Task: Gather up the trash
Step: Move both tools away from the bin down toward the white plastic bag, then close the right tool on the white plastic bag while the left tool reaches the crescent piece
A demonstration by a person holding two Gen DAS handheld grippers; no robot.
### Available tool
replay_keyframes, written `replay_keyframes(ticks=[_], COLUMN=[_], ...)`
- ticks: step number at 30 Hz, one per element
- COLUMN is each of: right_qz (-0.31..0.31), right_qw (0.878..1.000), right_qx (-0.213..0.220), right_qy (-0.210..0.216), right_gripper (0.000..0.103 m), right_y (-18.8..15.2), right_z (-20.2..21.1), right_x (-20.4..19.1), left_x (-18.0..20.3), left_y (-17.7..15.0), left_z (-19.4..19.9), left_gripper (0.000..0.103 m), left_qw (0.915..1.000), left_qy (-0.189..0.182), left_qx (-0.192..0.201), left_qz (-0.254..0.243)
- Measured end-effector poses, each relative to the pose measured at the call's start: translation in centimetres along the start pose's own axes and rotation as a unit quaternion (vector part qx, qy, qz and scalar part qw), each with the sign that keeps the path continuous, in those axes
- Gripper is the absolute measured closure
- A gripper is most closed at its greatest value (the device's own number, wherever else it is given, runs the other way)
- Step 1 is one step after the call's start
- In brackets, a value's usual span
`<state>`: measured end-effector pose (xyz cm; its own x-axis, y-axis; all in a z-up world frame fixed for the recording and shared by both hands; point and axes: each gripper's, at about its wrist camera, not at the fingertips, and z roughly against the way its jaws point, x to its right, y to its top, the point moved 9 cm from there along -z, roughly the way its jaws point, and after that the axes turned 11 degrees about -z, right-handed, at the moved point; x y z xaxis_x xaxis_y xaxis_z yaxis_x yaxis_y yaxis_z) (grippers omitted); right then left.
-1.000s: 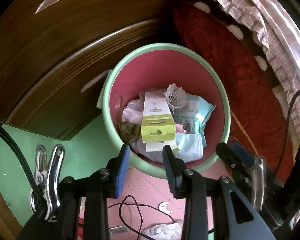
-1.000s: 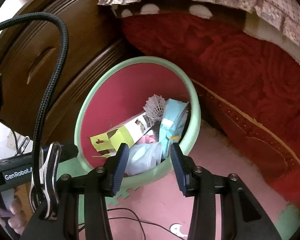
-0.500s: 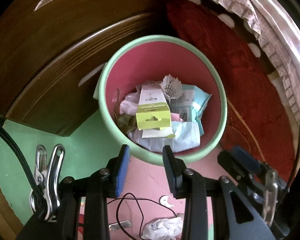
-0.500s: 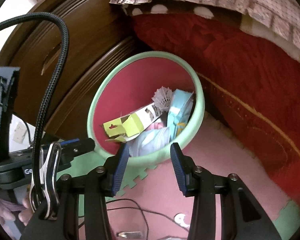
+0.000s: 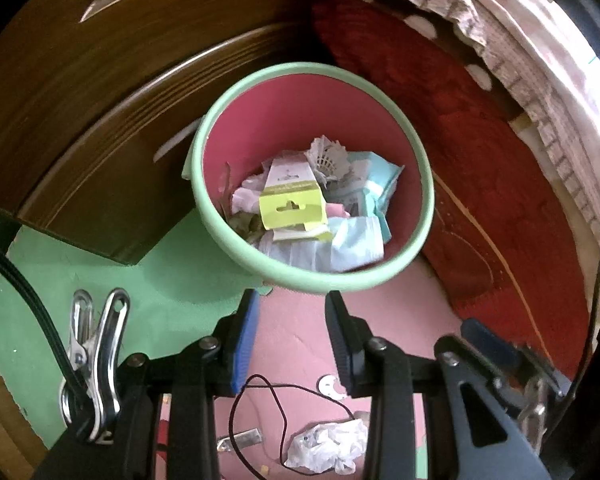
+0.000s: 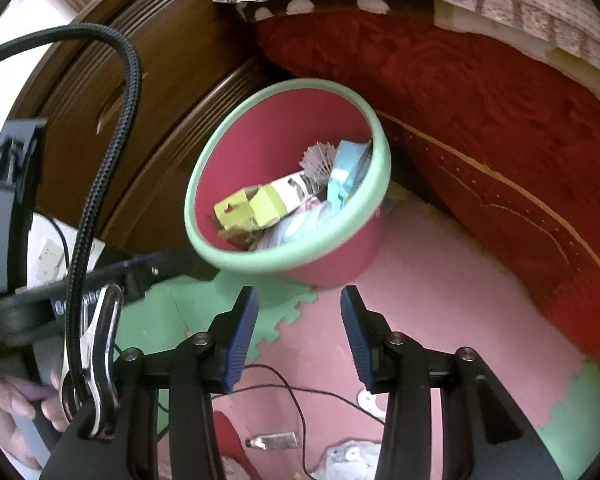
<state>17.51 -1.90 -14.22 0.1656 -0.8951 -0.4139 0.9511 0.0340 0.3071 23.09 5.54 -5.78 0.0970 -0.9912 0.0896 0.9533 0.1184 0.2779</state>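
Standing on a floor of pink and green foam mats, a pink bin with a mint-green rim sits wedged between dark wooden furniture and a red bedspread — already holding a heap of refuse. On top of the heap lies a yellow-green cardboard package, with a white shuttlecock, pale blue wrappers and crumpled white plastic around it.

The left gripper points steeply down, its blue-padded jaws parted with nothing between them; the bin's near rim lies just beyond the fingertips, apart from them. In the right wrist view the right gripper likewise stands with jaws spread and empty, and the bin rests a little past its tips, up and between the two fingers' lines.

Trash not yet collected lies on the pink mat below and behind the jaws — a crumpled white plastic wad, a thin dark cord looping across the mat, a small flat silvery strip and a small white crescent-shaped scrap just beside the inner face of the left gripper's right finger. None of these touches either pair of pads.

At the left edge of the right wrist view, a person's hand grips the left tool's handle, with a braided black cable arching above it.
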Motion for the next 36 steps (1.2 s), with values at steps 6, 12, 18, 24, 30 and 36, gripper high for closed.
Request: replay_keyframes(ticks=[6,12,18,24,30,36], right_qz=[0.007,-0.008,-0.008,-0.013,-0.018,-0.032], right_qw=[1.000,1.000,1.000,1.000,0.999,0.999], right_qx=[-0.008,-0.002,0.005,0.017,0.021,0.023], right_qy=[-0.027,-0.022,-0.021,-0.018,-0.021,-0.032], right_gripper=[0.059,0.059,0.059,0.059,0.059,0.059], right_y=[-3.8,-7.6,-10.7,-13.6,-16.9,-19.1], right_z=[1.0,3.6,6.1,8.9,10.8,12.1], right_x=[1.2,2.0,2.1,2.3,3.0,4.0], left_x=[1.0,2.9,4.7,5.2,6.1,6.5], left_y=[-1.3,-4.5,-8.6,-13.5,-18.2,-21.3], left_z=[0.9,2.4,3.7,4.4,4.8,6.8], left_gripper=[0.068,0.068,0.068,0.068,0.068,0.068], left_qw=[0.9999,0.9994,0.9988,0.9992,0.9988,0.9987], left_qy=[-0.011,-0.014,-0.014,-0.037,-0.048,-0.049], left_qx=[0.000,0.006,0.007,0.003,-0.010,-0.004], left_qz=[-0.006,-0.031,-0.046,-0.013,-0.001,0.010])
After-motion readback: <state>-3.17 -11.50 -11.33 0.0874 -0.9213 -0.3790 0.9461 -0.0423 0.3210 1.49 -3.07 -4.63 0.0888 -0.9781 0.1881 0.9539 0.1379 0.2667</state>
